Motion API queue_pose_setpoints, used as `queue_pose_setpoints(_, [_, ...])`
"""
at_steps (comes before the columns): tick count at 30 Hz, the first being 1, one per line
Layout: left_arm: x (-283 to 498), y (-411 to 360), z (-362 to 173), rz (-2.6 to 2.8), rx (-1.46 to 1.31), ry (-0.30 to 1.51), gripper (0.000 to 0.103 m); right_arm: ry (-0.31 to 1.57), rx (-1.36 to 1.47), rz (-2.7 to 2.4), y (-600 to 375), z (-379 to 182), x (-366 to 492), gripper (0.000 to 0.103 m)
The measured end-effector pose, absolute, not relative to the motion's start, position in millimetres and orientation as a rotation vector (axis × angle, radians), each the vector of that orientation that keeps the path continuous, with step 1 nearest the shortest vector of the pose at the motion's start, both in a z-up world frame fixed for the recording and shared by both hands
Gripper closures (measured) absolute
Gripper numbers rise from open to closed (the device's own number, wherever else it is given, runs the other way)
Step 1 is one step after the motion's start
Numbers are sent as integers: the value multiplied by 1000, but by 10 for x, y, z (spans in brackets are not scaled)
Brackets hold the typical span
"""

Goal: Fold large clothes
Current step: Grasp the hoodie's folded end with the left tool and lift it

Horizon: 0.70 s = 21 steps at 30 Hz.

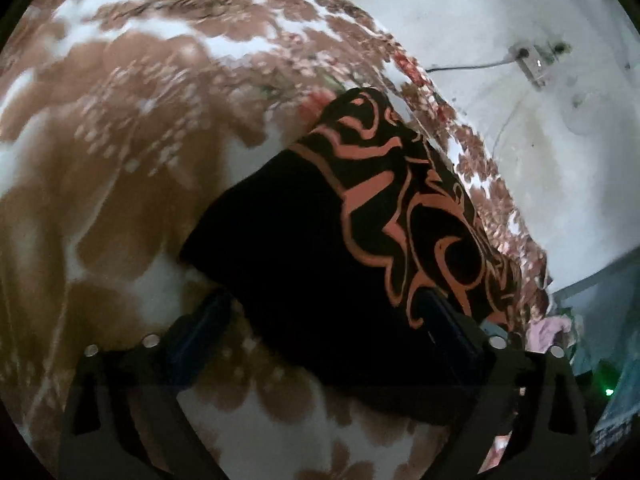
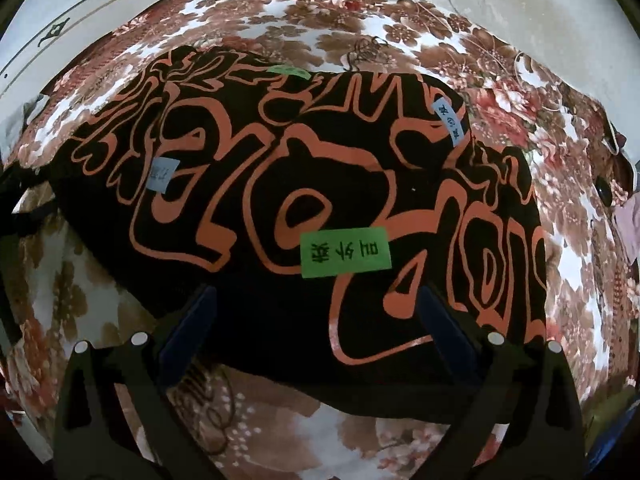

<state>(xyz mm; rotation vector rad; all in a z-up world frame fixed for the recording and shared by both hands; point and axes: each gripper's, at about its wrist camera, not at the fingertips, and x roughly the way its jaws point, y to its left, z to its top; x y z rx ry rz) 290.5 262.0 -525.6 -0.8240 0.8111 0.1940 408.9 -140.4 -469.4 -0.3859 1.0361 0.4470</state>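
Note:
A black garment with orange swirl print (image 2: 280, 184) lies folded on a flowered bed sheet (image 2: 440, 44). It carries a green label (image 2: 345, 253) and blue labels (image 2: 161, 174). My right gripper (image 2: 316, 316) is open just above its near edge, a blue pad on each side. In the left wrist view the same garment (image 1: 320, 248) lies between the open fingers of my left gripper (image 1: 324, 316), with its plain black part nearest; the right finger (image 1: 452, 336) is partly under the cloth.
The brown and white flowered sheet (image 1: 120, 160) covers the bed. A white wall (image 1: 520, 120) with a socket and cable (image 1: 532, 58) stands behind. A pink cloth (image 1: 548, 330) lies at the right. A white panel (image 2: 80, 28) is at the far left.

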Motion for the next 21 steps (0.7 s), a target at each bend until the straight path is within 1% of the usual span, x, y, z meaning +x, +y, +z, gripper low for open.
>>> queue_pose_setpoints(1, [2977,2596,-5235,193,-785,827,6,1035,-391,449,-1404,-4689,4086,5])
queue_pose_setpoints(4, [3157,2566,-5113,163,-723,834,6,1031,-399,455,-1410,-4670,4074,5])
queue_pose_setpoints(8, [3227,2491,-4827,105,-620,774,6,1028,-395,457,-1423,-4648,4082,5])
queue_pose_setpoints(9, [3224,2518,-4877,113,-645,789,6,1025,-391,455,-1427,-4643,4086,5])
queue_pose_setpoints(12, [3151,2680,-5273,195,-804,862,6,1023,-374,447,-1431,-4636,4100,5])
queue_pose_setpoints(14, [3109,2649,-5374,197,-752,863,6,1024,-369,442,-1426,-4627,4115,5])
queue_pose_setpoints(16, [3121,2558,-5378,206,-683,869,6,1018,-367,439,-1416,-4610,4117,5])
queue_pose_setpoints(18, [3151,2529,-5336,235,-699,846,6,1016,-373,443,-1401,-4614,4114,5])
queue_pose_setpoints(19, [3205,2518,-5241,185,-726,806,6,1018,-378,445,-1391,-4628,4114,5])
queue_pose_setpoints(21, [3303,2463,-5050,109,-695,739,6,1025,-377,445,-1383,-4653,4121,5])
